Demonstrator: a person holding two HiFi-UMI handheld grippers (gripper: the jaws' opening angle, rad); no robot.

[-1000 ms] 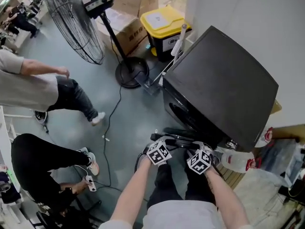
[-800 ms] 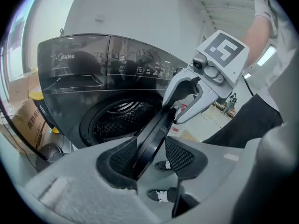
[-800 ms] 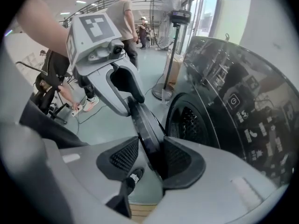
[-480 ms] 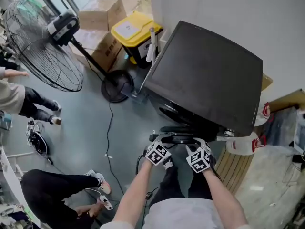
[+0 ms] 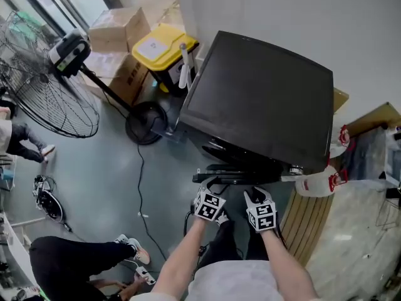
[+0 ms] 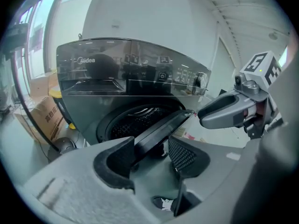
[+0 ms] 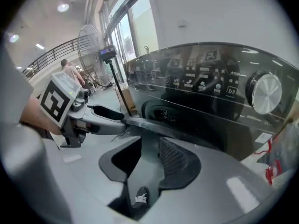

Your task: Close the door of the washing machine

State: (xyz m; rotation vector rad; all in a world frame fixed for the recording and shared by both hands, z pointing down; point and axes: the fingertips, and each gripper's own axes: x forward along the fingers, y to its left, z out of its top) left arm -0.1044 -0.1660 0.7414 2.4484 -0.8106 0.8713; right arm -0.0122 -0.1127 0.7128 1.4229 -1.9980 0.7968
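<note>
The black washing machine [image 5: 260,105] stands against the wall, its round door [image 5: 241,170] swung out toward me. In the left gripper view the door's edge [image 6: 161,129] runs slanting between the two pads. It lies against the left pad [image 6: 114,160], with a gap to the right one. My left gripper [image 6: 149,155] is open and its jaws have just been opening. My right gripper [image 7: 149,155] is open just below the door's edge [image 7: 159,126] with nothing between its pads, and its jaws have just been closing. Both grippers, left [image 5: 212,185] and right [image 5: 254,196], sit side by side at the door.
A standing fan [image 5: 44,86] with its cable [image 5: 139,168] is on the left. A yellow bin [image 5: 160,46] and cardboard boxes [image 5: 119,27] stand behind it. A white jug [image 5: 316,182] and wooden slats [image 5: 301,231] lie on the right. A seated person's legs [image 5: 75,256] are at the bottom left.
The head view swung, so the fan and the people slid left and partly out of view. Both grippers stayed at the door's edge. The right gripper's cube has rolled.
</note>
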